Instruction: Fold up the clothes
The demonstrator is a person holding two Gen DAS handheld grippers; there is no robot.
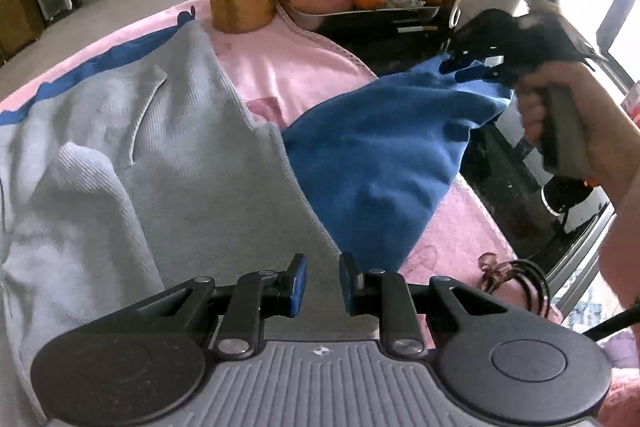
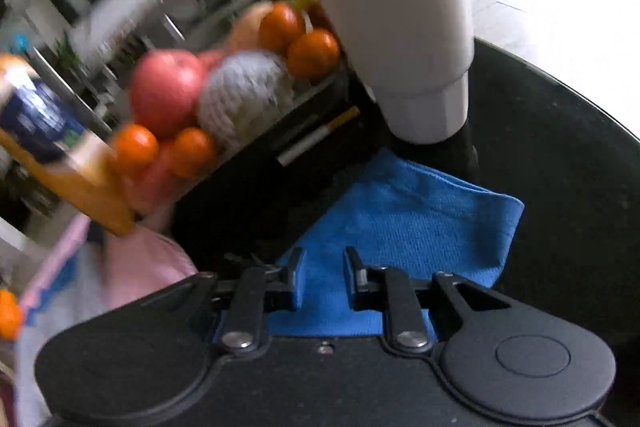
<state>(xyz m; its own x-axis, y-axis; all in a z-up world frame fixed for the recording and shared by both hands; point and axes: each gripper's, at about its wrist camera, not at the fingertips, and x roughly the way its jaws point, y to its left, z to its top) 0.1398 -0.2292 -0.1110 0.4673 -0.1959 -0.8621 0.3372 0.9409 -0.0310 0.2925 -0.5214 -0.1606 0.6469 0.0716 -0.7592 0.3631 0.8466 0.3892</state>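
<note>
The grey and blue top point(image 1: 168, 131) lies spread on the pink cloth point(image 1: 288, 67) on our counter. In the left view, our left tool point(image 1: 322, 283) hangs a little open over the grey part, holding nothing. Our right tool point(image 1: 468, 65) is at the blue sleeve's point(image 1: 372, 155) end. In the right view, that tool point(image 2: 323, 277) is a little open over the sleeve point(image 2: 408, 211), gripping nothing. We think the sleeve needs pinching, then folding in.

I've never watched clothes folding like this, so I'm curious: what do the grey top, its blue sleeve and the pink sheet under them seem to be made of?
Grey top: looks like soft ribbed knit, matte, with fine parallel lines across it.
Blue sleeve: thicker matte knit, perhaps cotton jersey; it drapes in rounded folds.
Pink sheet: seemingly towel-like cloth with a stitched edge; the fibre is unclear.
</note>
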